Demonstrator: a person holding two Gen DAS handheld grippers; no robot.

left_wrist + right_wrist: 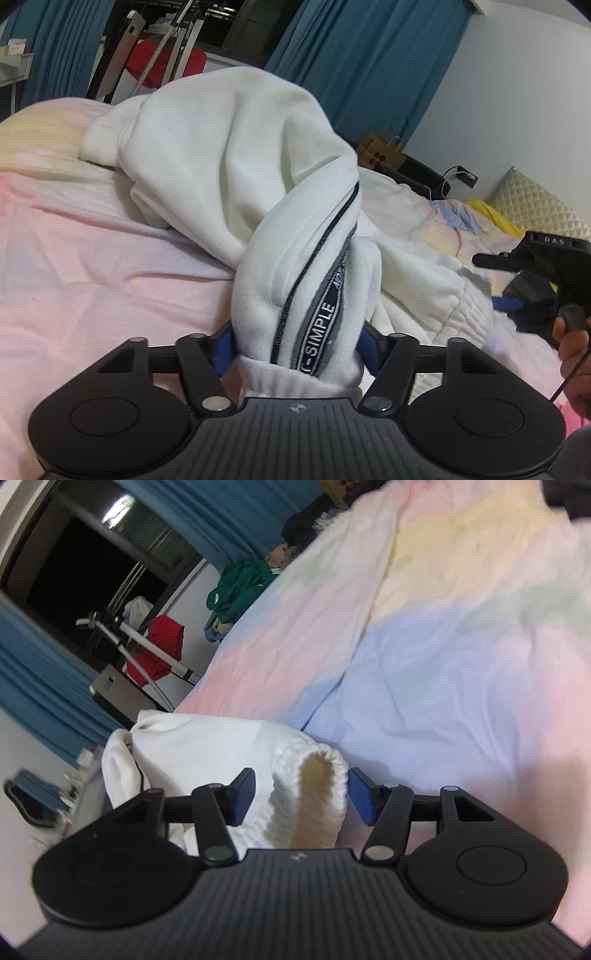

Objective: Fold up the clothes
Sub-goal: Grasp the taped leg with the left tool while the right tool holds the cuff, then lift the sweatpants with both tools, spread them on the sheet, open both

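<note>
The pastel bedsheet [92, 236] carried the white garment [221, 155], bunched and lifted at its near end. The left gripper [295, 347] was clamped on the twisted section bearing a grey stripe [321, 314] printed "-SIMPLE". The right gripper [301, 794] – marked "DAS" in the left view – stood parted around the elastic waistband [325, 771], not pinching it.

1 white garment [229, 155] with a striped "SIMPLE" trim band, centre frame. 2 tongs: left tongs [295, 347] bottom centre, right tongs [301, 797] bottom centre. 1 bed [92, 258] with pastel sheet. 1 red garment [162, 646] on rack, left. 1 green clothes pile [240, 587], upper middle. 1 brown paper bag [382, 157], right of centre. 1 quilted pillow [535, 206], right edge.
</note>
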